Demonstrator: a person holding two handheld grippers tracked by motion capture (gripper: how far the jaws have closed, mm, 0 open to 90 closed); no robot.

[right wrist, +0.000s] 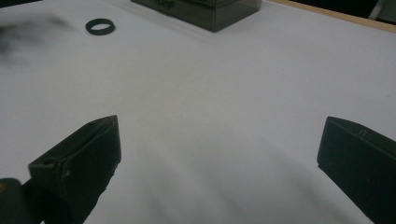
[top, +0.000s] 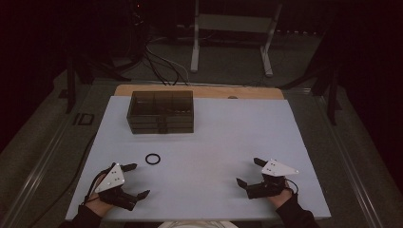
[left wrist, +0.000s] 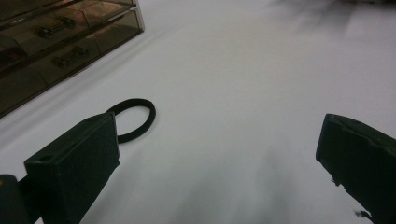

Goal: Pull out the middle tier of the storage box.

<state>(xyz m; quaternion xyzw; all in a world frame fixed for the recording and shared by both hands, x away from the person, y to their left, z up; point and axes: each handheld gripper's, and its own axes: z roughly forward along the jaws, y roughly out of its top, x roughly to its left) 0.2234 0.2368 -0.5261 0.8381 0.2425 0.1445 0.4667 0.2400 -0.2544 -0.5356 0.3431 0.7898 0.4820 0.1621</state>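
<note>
At the near edge of the table, the person's left gripper rests low over the white sheet, a hand behind it and a grey three-cornered plate on top. Its jaws stand wide apart with nothing between them; in the left gripper view the two black jaws rise from the bottom corners with bare white surface in the gap. Across from it, near the other front corner of the sheet, the right gripper sits at about the same depth, its jaws likewise spread wide and empty, a cable trailing from it beside the sleeve.

Just beyond the left gripper lies a small black ring, flat on the sheet and free of both grippers. In the left gripper view the ring shows just past the tip of the left-hand jaw, partly hidden behind it; whether it touches the jaw cannot be told there, though the high view shows a gap. In the right gripper view the ring lies far off, well apart from that gripper.

Farther back stands a dark translucent drawer box, near the far edge of the sheet and left of centre, with small dark items dimly seen inside. Behind the sheet a strip of wooden tabletop shows, then cables and a metal stand on the floor.
</note>
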